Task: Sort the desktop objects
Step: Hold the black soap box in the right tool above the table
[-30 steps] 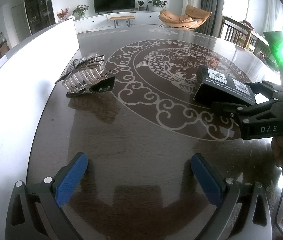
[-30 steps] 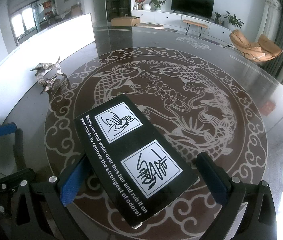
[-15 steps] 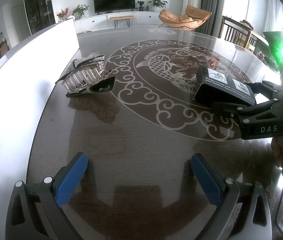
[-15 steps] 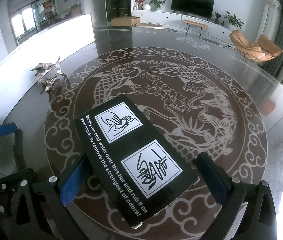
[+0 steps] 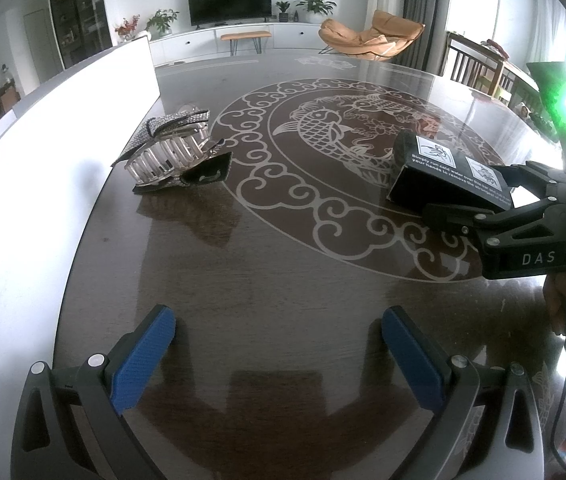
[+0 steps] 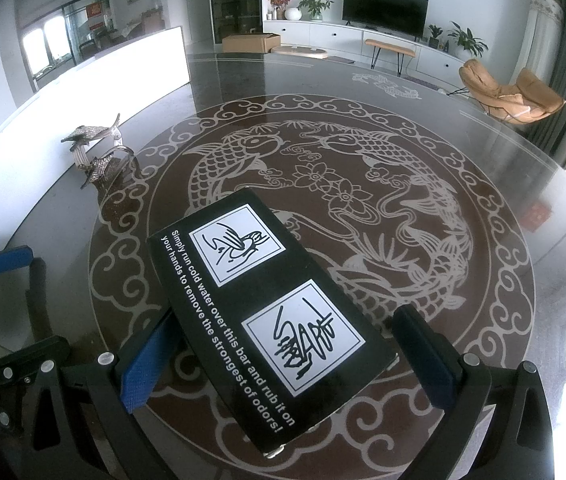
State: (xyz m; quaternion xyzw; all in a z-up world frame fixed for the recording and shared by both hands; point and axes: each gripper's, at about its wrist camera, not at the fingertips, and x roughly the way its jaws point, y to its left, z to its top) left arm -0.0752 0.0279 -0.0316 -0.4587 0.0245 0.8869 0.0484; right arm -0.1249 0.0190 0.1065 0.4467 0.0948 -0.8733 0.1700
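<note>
Nothing moved; right tongs (image 6: 283,364) spread around black box (image 6: 267,320) (near corner cut off); left tongs (image 5: 279,354) spread, empty.

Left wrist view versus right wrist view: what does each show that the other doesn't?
Only the left wrist view shows the right gripper from outside, around the black box, and the hair clip's teeth. Only the right wrist view shows the box's printed top in full. Both show the box, the clip and the patterned table.
</note>
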